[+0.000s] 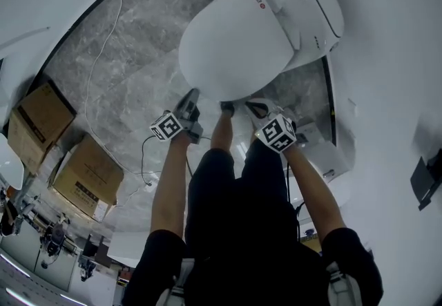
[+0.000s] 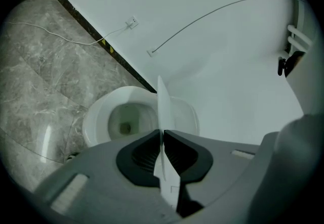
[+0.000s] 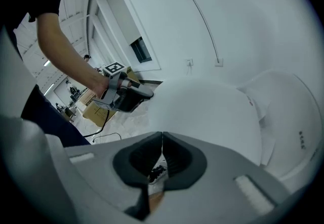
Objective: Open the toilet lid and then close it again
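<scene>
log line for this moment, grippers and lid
left gripper: shut on toilet lid edge | right gripper: shut, empty | toilet lid: raised off bowl

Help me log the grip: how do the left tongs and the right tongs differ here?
The left tongs pinch the thin edge of the lid; the right tongs are shut on nothing. The left tongs see the lid edge-on, with the open bowl below; the right tongs face its broad white surface. Both are closed and held near the lid's front rim.
</scene>
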Motion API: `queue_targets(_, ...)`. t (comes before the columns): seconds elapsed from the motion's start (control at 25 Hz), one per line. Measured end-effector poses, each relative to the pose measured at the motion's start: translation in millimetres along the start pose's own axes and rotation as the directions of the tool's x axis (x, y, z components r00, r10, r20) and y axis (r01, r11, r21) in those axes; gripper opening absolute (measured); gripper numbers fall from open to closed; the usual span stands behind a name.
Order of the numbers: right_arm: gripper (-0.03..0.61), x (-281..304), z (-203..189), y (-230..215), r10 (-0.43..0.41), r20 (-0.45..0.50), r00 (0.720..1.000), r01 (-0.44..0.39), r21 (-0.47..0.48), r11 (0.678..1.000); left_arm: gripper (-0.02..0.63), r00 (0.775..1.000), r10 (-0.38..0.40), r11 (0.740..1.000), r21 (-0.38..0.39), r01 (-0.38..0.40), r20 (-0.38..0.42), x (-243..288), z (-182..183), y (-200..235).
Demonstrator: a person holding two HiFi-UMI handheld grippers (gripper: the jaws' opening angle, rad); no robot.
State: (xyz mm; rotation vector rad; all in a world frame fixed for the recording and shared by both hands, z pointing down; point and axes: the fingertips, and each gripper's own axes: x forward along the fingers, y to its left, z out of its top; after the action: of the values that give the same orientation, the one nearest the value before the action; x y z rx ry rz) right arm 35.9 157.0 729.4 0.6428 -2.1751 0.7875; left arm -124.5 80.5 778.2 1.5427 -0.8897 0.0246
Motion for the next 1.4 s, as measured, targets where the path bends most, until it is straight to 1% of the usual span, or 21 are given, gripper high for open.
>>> queue_targets(0.2, 0.004, -15.0, 17.2, 2.9, -0.013, 0.010, 1.000, 0.013, -0.036, 0.999, 0.031, 0.999, -0.038, 0.999, 0.004, 0.038, 0.015, -3.6, 5.7, -34.7)
queue_targets(0.32, 0.005, -25.6, 19.8, 3.0, -0.027, 0.011, 1.000, 0.027, -0.050, 0.998, 0.031, 0.997, -0.062, 0.998, -0.003, 0.062, 0.035, -4.6, 5.6, -50.9)
queue_targets(0.4, 0.005, -31.6, 21.1, 3.4, -0.038, 0.011, 0.999, 0.039, -0.056, 0.998, 0.029, 0.997, -0.070, 0.997, -0.012, 0.071, 0.034, -5.4, 4.6, -59.7)
queue_targets(0.56, 0.008, -42.4, 26.9, 4.2, -0.068, 0.020, 0.998, 0.069, -0.045, 0.997, 0.029, 0.998, -0.062, 0.998, 0.023, 0.062, 0.016, -7.7, 6.4, -69.6)
queue_targets(0.64, 0.023, -46.1, 32.5, 6.2, -0.081, 0.026, 0.996, 0.082, -0.042, 0.996, 0.029, 0.997, -0.083, 0.996, 0.025, 0.082, 0.008, -7.1, 8.5, -82.2)
queue_targets(0.8, 0.028, -53.4, 48.2, 11.7, -0.104, 0.041, 0.994, 0.106, -0.042, 0.993, 0.029, 0.994, -0.104, 0.994, 0.034, 0.105, -0.015, -6.1, 10.7, -101.6)
queue_targets(0.92, 0.031, -58.5, 59.5, 17.3, -0.114, 0.051, 0.992, 0.117, -0.048, 0.992, 0.029, 0.988, -0.152, 0.988, 0.032, 0.153, -0.035, -3.2, 10.8, -124.6)
queue_targets(1.04, 0.035, -63.7, 69.9, 22.3, -0.122, 0.056, 0.991, 0.125, -0.056, 0.991, 0.029, 0.982, -0.178, 0.982, 0.047, 0.181, -0.063, 0.0, 11.3, -141.7)
queue_targets(1.2, 0.045, -69.1, 81.2, 22.1, -0.134, 0.060, 0.989, 0.138, -0.062, 0.988, 0.031, 0.978, -0.182, 0.980, 0.065, 0.190, -0.102, 3.0, 12.5, -152.7)
queue_targets(1.32, 0.054, -72.6, 86.2, 18.9, -0.141, 0.066, 0.988, 0.145, -0.057, 0.988, 0.031, 0.977, -0.185, 0.978, 0.075, 0.194, -0.111, 4.5, 13.3, -160.0)
queue_targets(1.4, 0.056, -74.7, 88.9, 17.6, -0.145, 0.065, 0.987, 0.148, -0.059, 0.987, 0.031, 0.974, -0.197, 0.976, 0.067, 0.205, -0.109, 5.2, 13.1, -166.2)
